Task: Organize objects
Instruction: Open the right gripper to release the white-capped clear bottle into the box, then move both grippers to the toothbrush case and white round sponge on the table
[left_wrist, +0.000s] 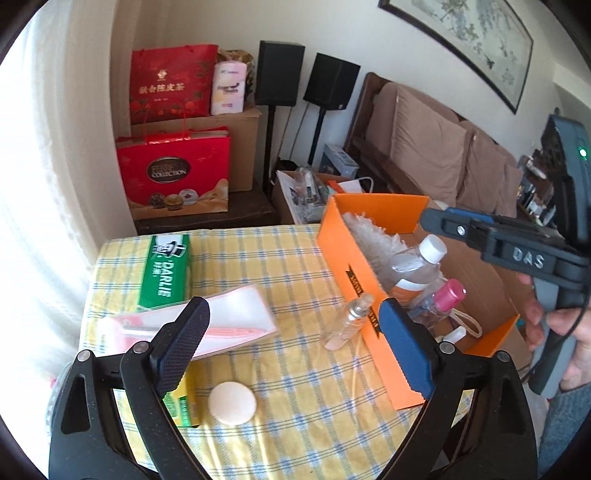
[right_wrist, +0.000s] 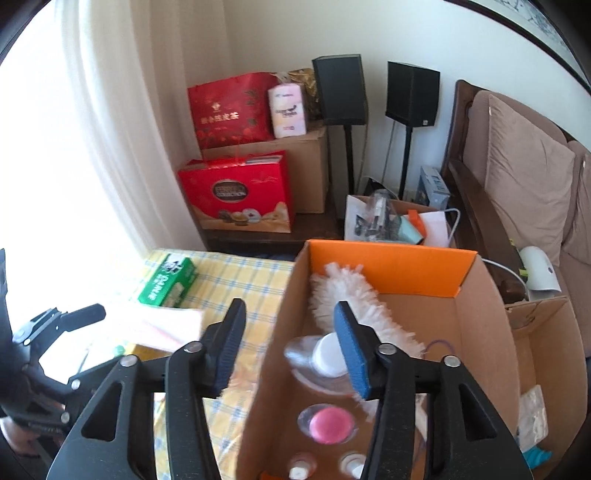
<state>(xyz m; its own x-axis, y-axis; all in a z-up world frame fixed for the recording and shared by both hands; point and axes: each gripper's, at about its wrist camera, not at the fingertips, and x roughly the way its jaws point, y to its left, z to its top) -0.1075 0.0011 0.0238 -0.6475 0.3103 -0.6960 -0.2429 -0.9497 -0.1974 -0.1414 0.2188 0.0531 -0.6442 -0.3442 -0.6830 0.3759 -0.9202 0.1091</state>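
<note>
Both grippers, left (left_wrist: 291, 343) and right (right_wrist: 288, 350), gaping empty; bottles, duster already in orange box (left_wrist: 354, 258); cotton pad (left_wrist: 232, 402), toothpaste box (left_wrist: 168, 271), small bottle (left_wrist: 352, 317) still on tablecloth (left_wrist: 295, 280).

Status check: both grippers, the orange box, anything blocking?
Left gripper open, empty, over the tablecloth. Right gripper open, empty, above the orange box. Small clear bottle leans on the box's outer wall. Nothing blocking.
</note>
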